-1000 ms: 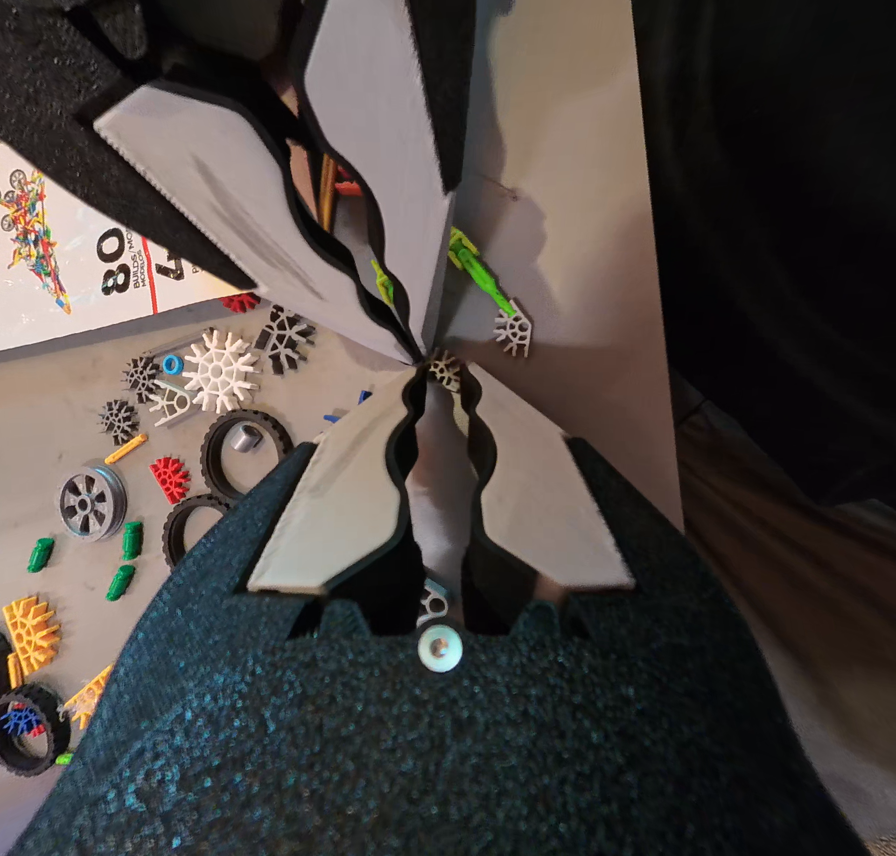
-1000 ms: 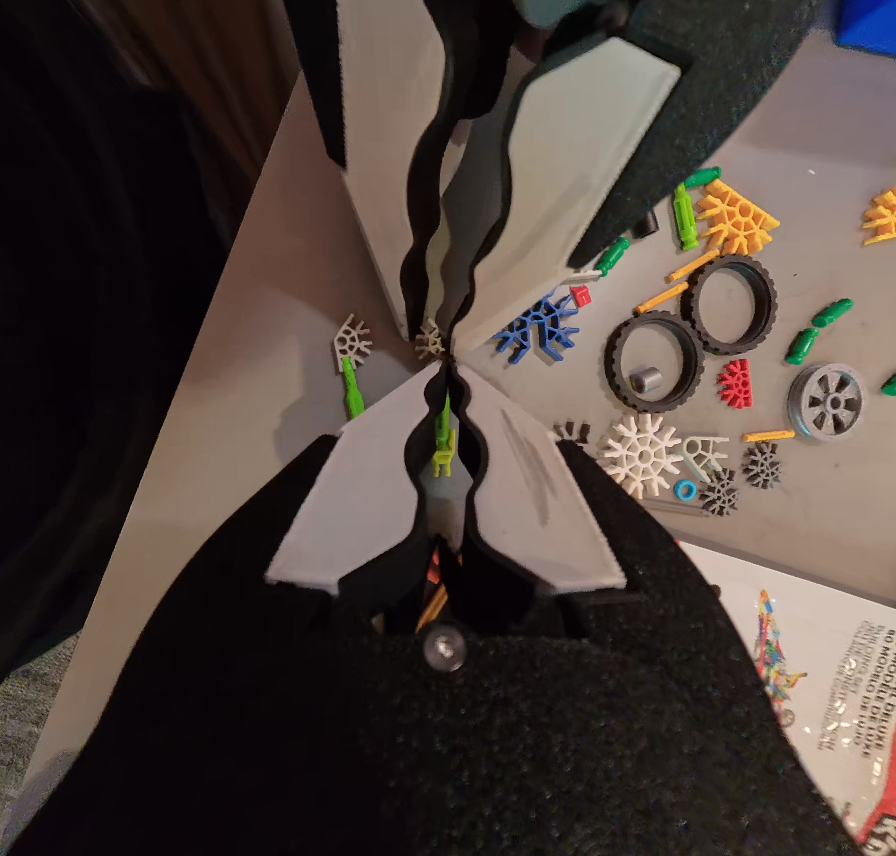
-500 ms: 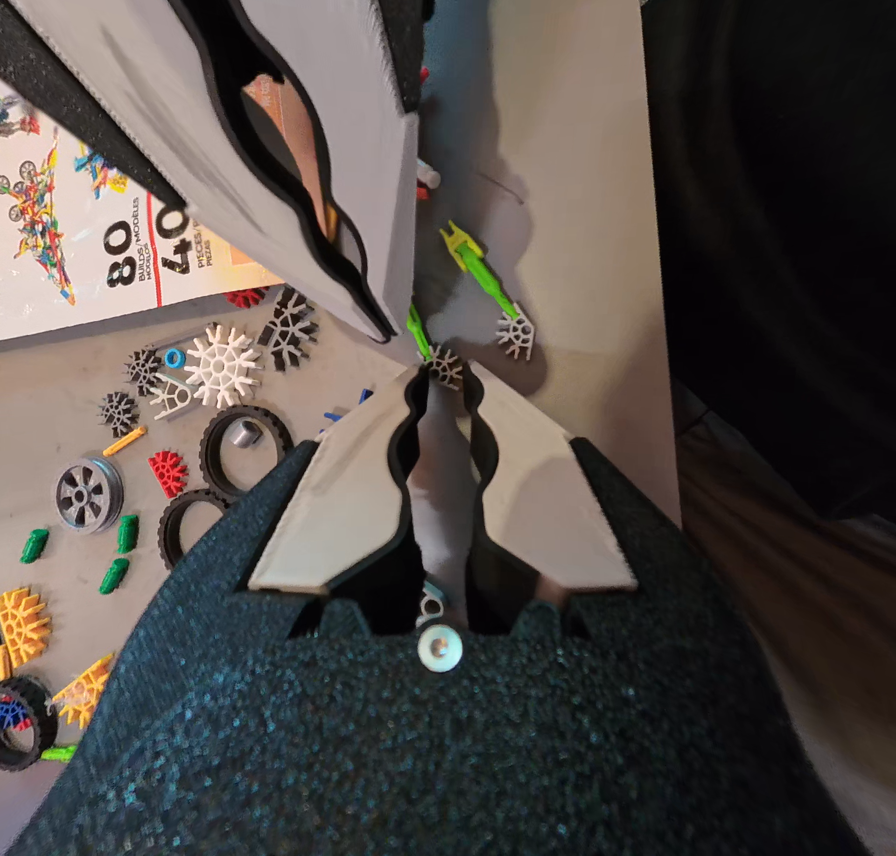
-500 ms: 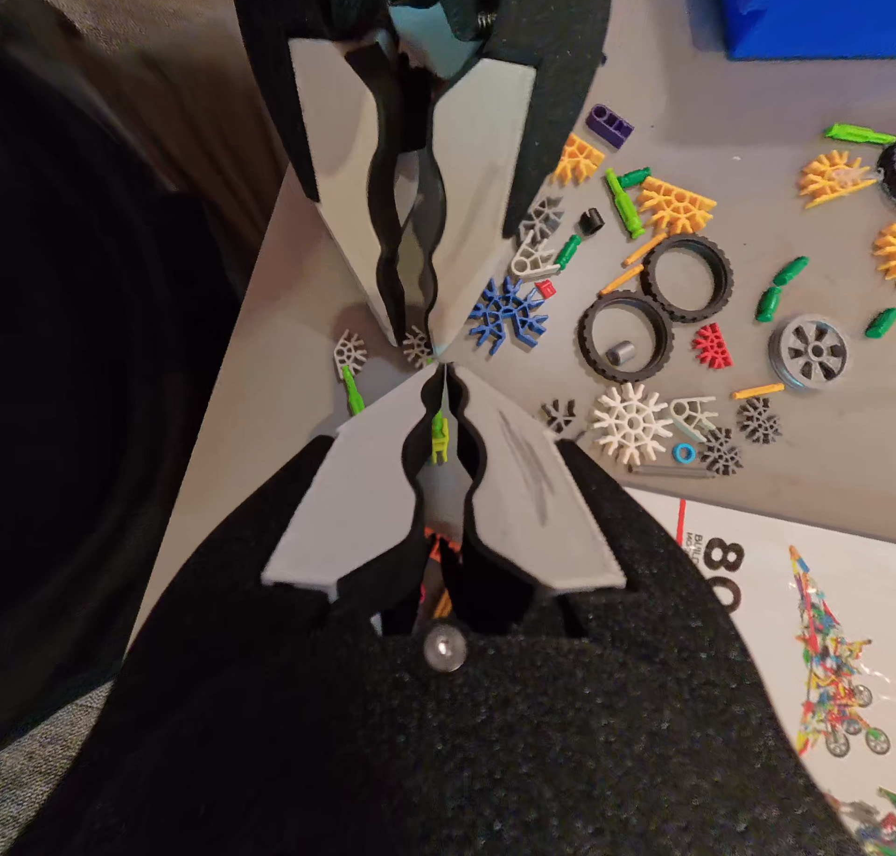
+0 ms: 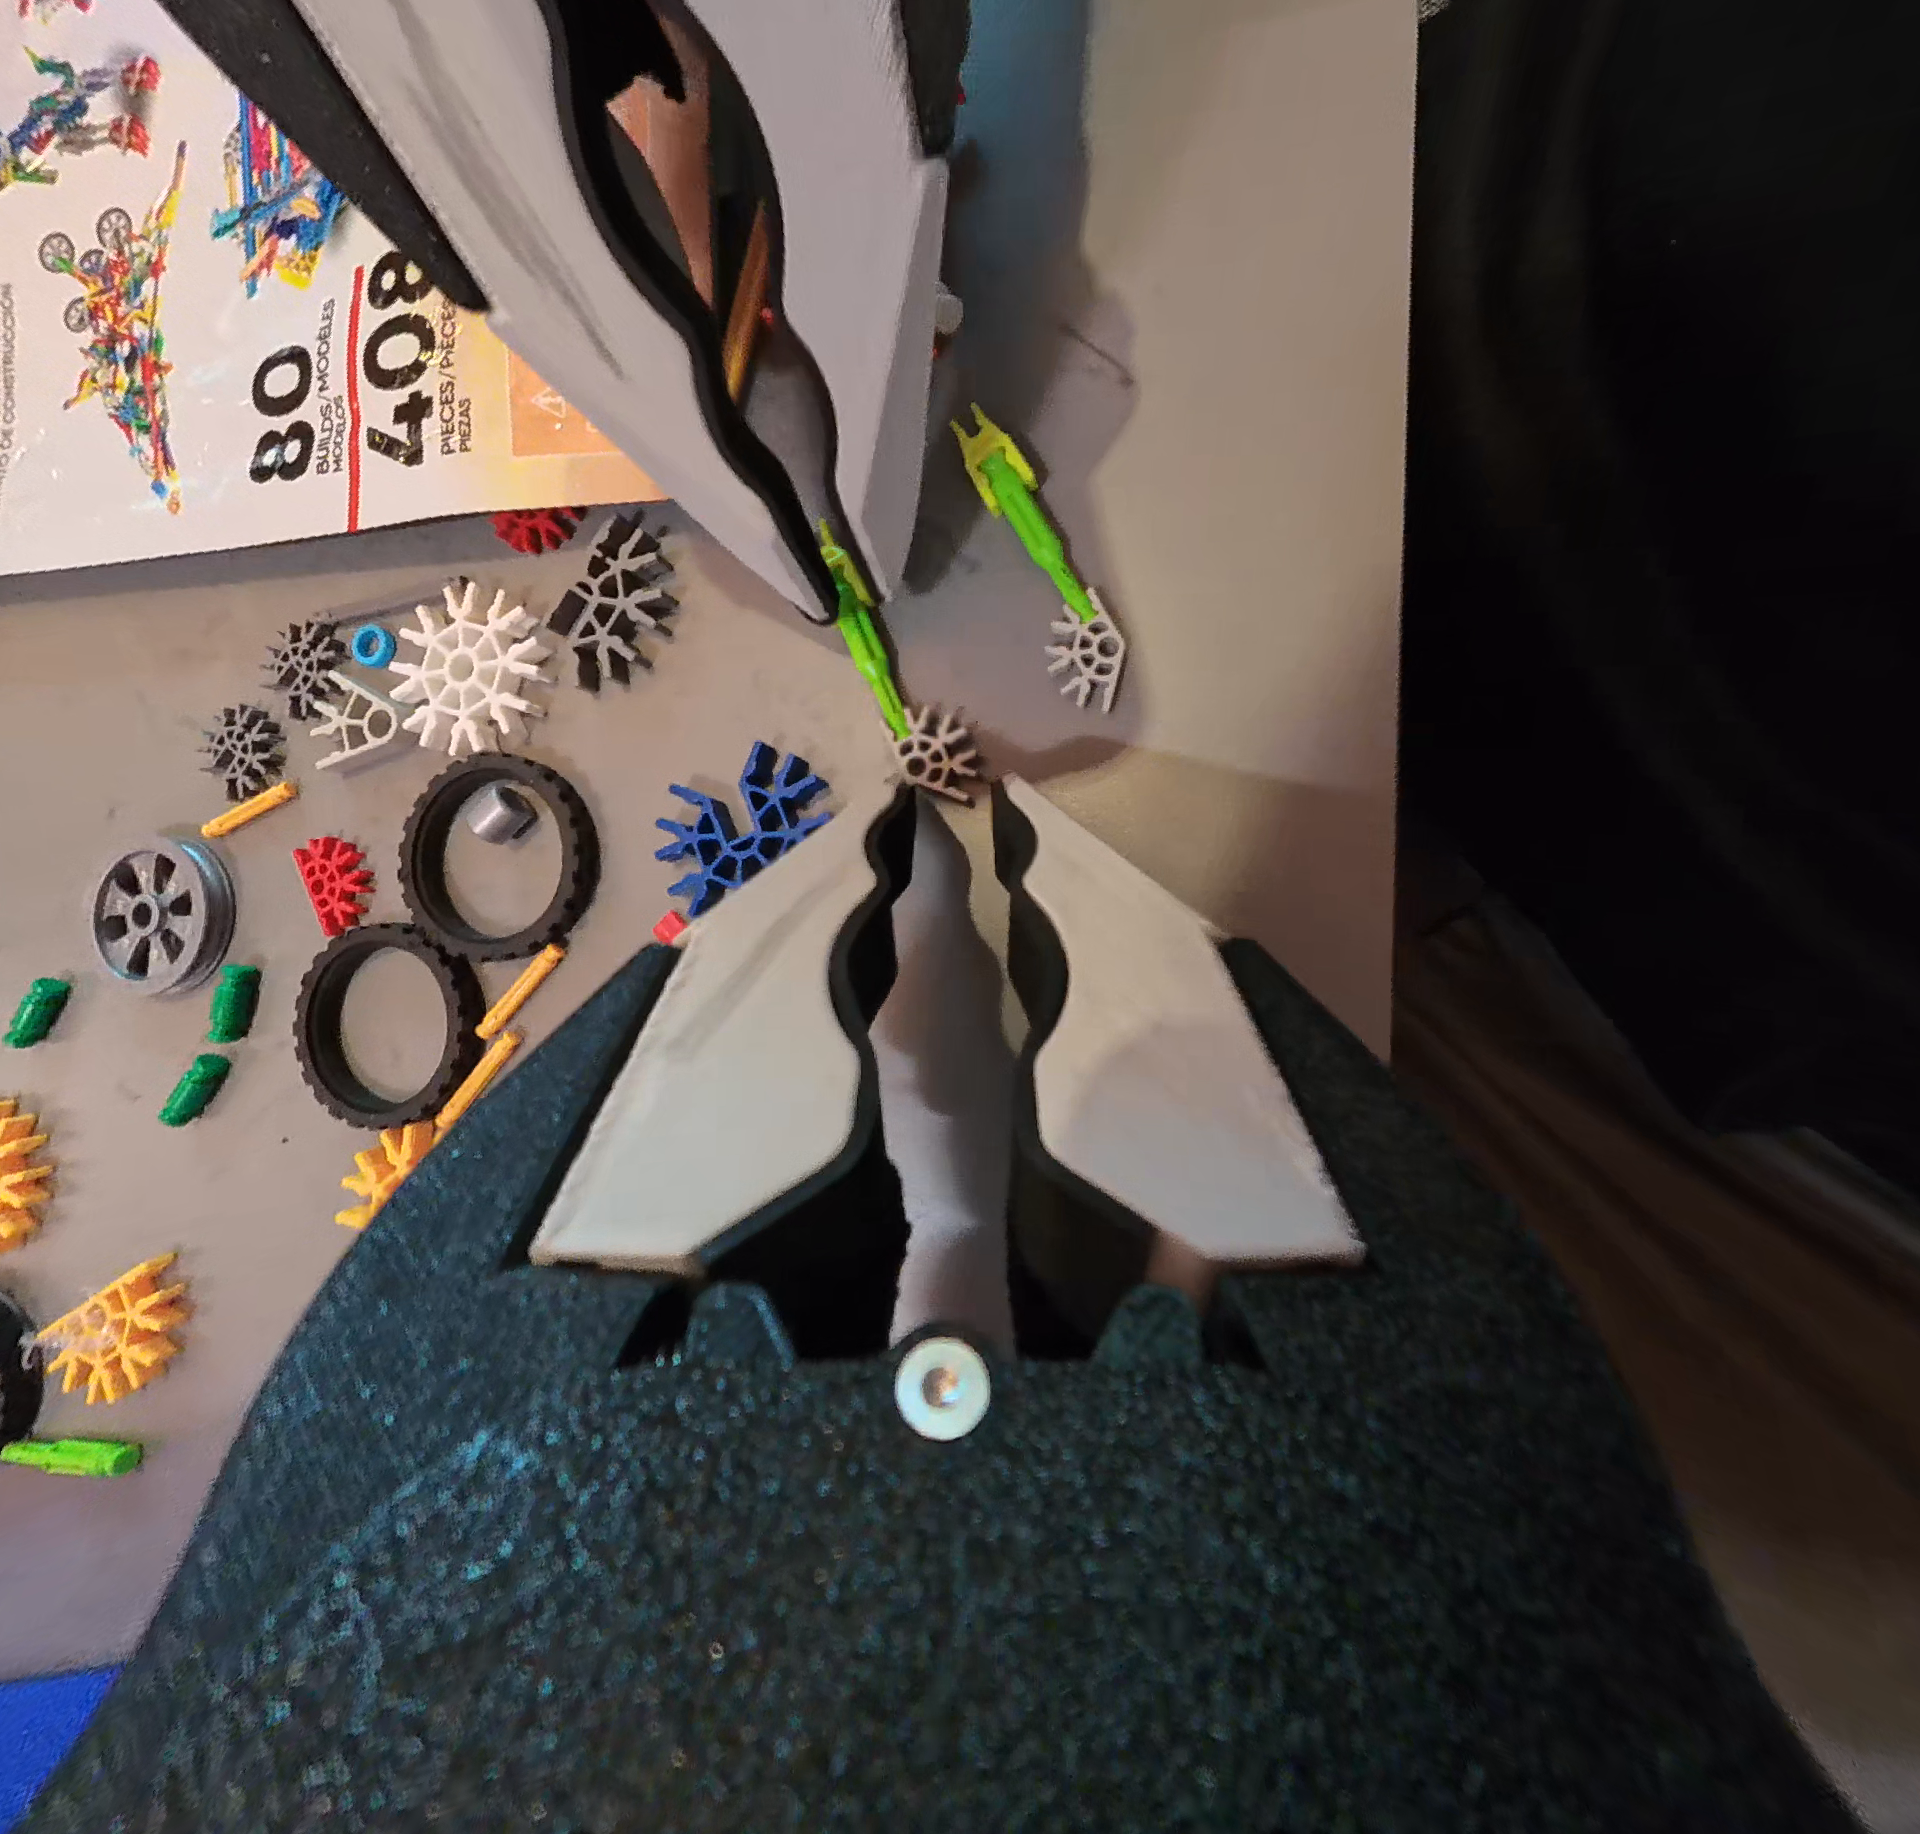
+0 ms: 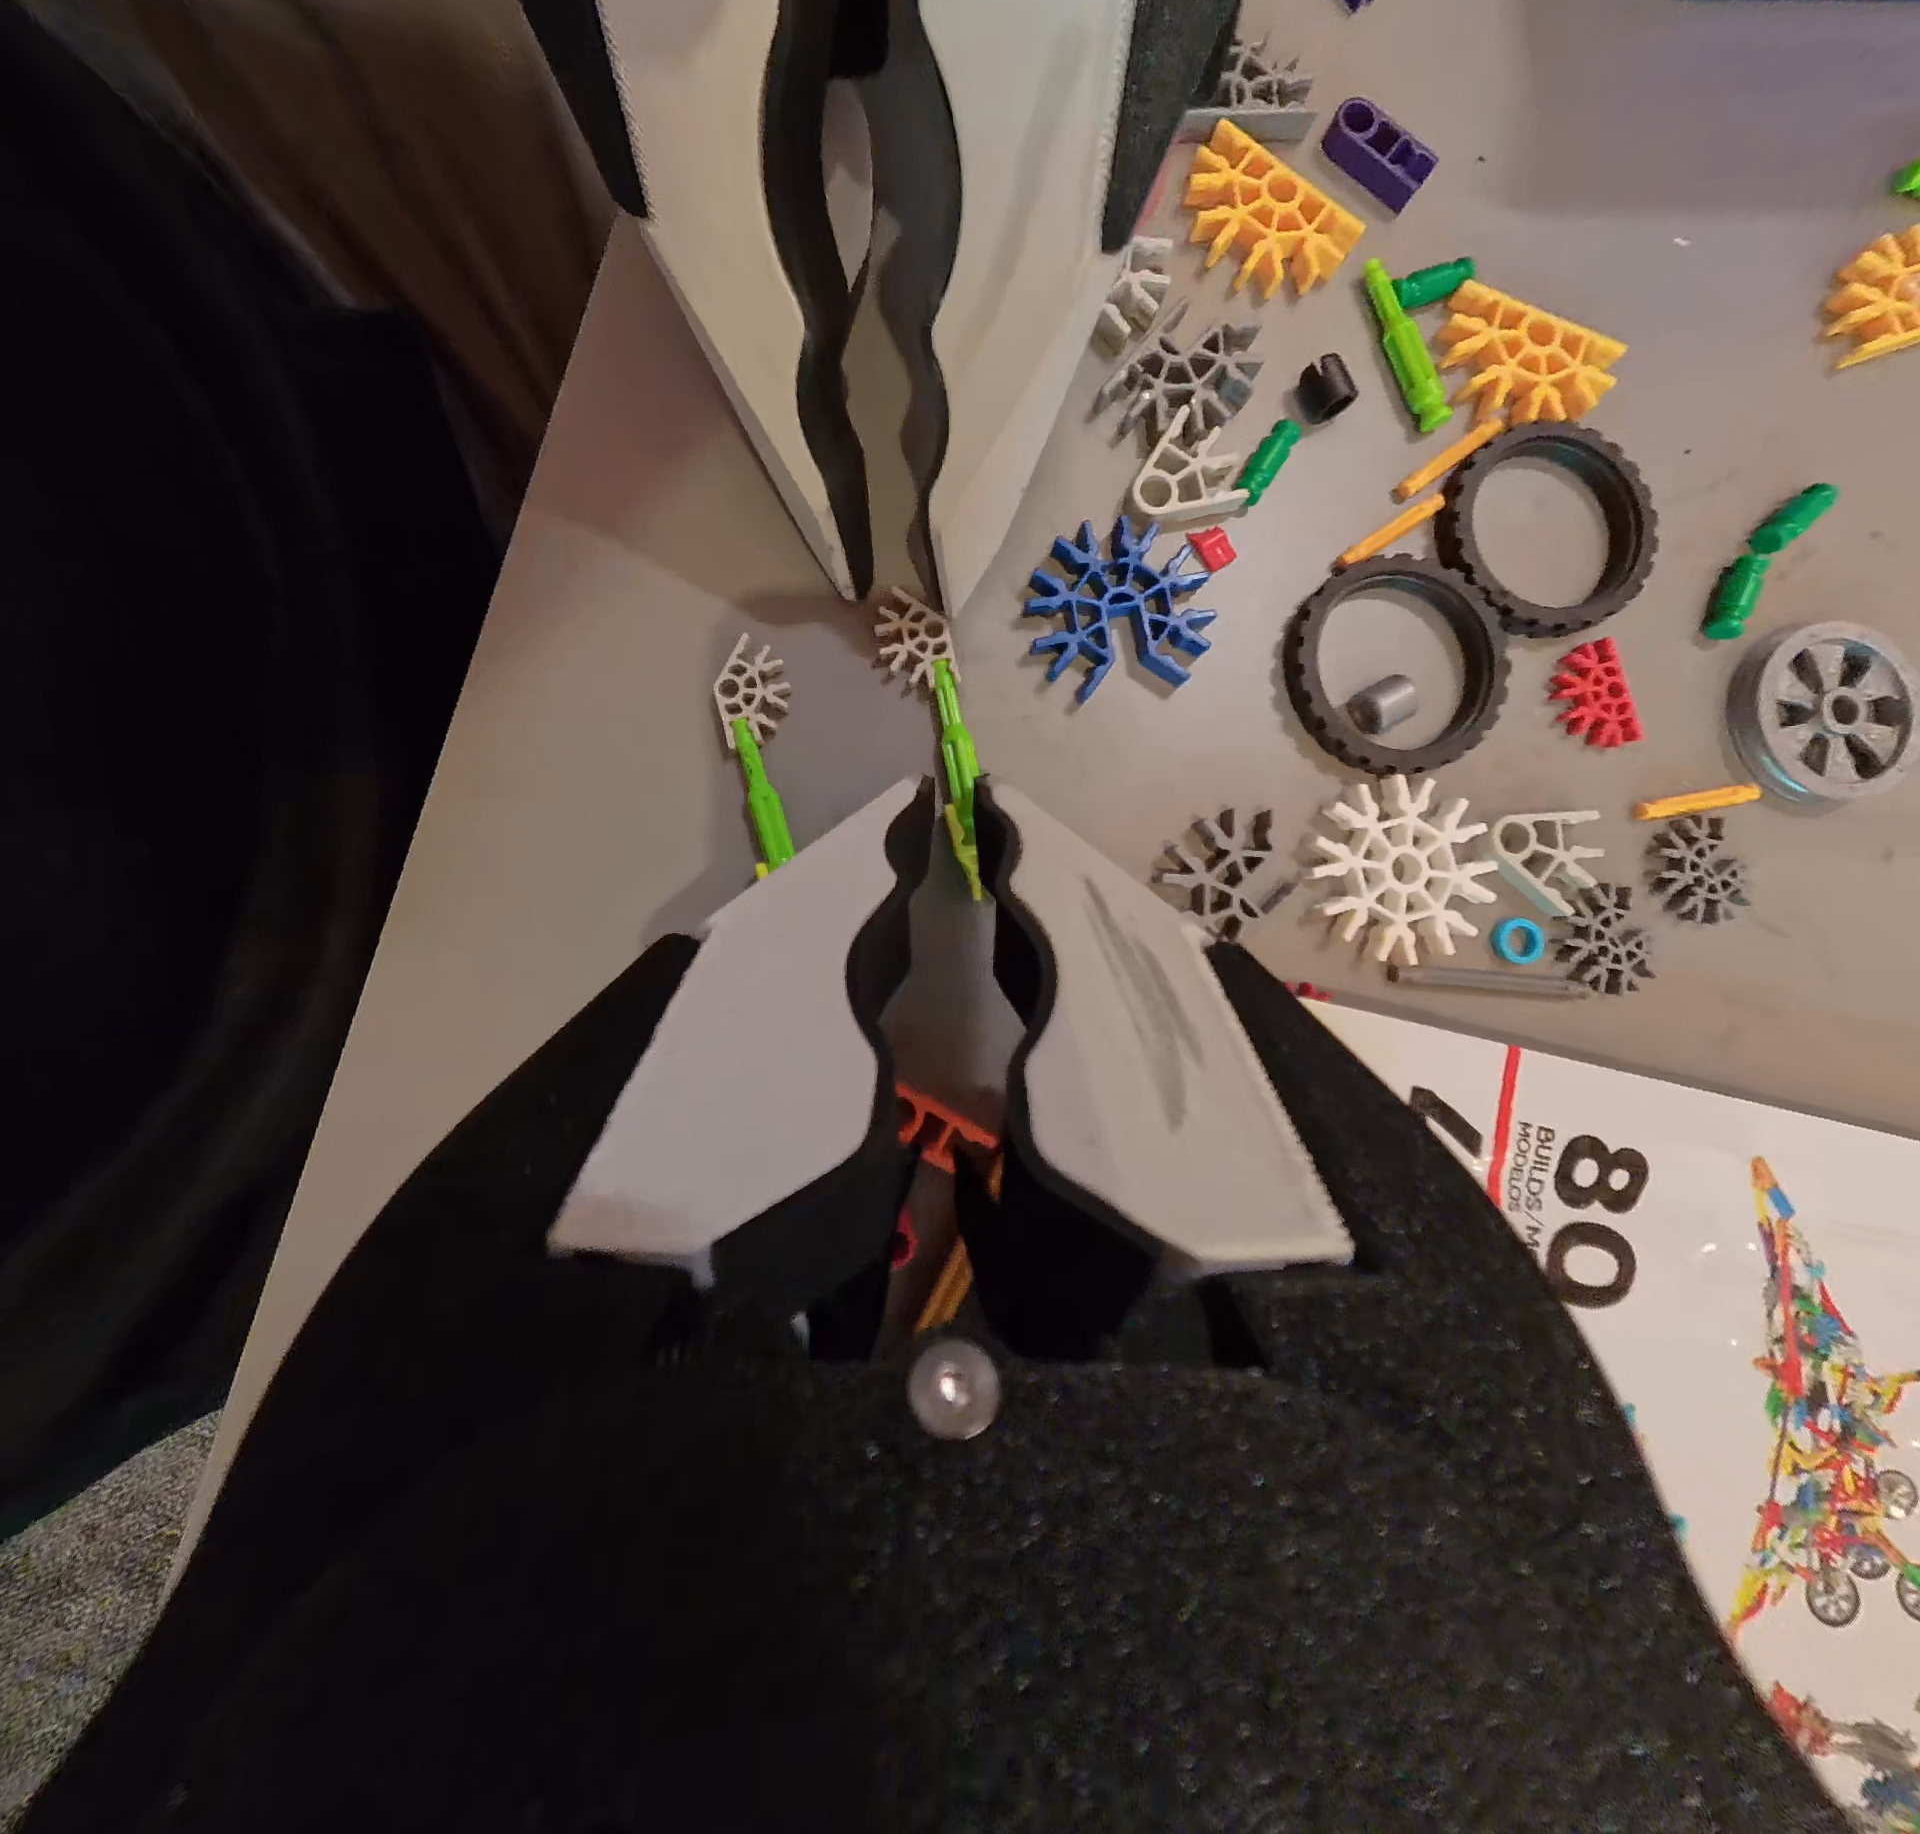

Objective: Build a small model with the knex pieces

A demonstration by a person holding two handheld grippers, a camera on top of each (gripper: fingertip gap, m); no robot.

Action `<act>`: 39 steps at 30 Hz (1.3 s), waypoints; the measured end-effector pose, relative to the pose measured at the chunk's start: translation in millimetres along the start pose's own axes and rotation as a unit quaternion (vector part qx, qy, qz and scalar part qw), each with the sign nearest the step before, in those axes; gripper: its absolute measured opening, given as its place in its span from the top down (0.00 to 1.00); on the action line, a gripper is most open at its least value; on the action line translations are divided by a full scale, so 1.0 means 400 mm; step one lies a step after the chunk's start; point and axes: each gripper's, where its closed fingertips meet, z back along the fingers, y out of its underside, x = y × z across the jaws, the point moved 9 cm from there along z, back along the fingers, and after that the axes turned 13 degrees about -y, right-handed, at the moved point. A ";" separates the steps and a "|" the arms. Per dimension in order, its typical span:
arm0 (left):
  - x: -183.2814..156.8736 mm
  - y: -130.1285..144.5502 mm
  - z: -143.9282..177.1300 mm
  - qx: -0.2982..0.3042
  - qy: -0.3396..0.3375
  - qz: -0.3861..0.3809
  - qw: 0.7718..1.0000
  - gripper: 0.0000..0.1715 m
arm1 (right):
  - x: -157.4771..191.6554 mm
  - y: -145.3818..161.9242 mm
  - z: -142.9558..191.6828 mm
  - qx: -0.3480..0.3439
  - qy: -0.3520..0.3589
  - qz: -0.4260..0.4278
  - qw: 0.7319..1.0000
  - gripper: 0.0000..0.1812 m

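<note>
Two claws meet tip to tip: right claw (image 6: 954, 797) pinches green rod (image 6: 952, 745); left claw (image 5: 948, 797) seemingly grips its grey connector (image 5: 935, 754).

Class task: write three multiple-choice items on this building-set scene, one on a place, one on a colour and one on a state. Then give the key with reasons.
1. Where does the small grey cylinder lie?
A. inside a black tyre
B. on the printed booklet
C. on the blue connector

2. What colour is the rod in the right gripper?
A. orange
B. red
C. light green

3. How does the left gripper stand?
A. wide open over the table
B. shut on the grey connector
C. shut on a yellow connector

Key:
1 A, the tyre's ring surrounds the cylinder.
2 C, a light green rod runs out from between the right gripper's tips.
3 B, its fingertips pinch the edge of the grey connector, which the rod meets.
</note>
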 end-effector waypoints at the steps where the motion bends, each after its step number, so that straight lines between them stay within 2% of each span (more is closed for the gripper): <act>1: -0.001 0.000 0.003 0.001 -0.002 -0.001 1.000 0.92 | -0.002 0.001 0.008 -0.007 0.001 -0.001 1.000 0.96; 5: 0.002 0.000 0.018 -0.004 -0.014 0.010 1.000 0.92 | -0.007 0.008 0.039 -0.028 0.003 -0.007 1.000 0.95; 12: -0.010 -0.013 0.005 -0.010 -0.019 0.021 1.000 0.92 | -0.009 0.021 0.008 0.012 0.009 0.007 1.000 0.95; 39: -0.028 -0.007 0.003 -0.013 -0.016 0.062 0.998 0.91 | 0.000 0.027 -0.002 0.009 -0.001 0.033 0.999 0.95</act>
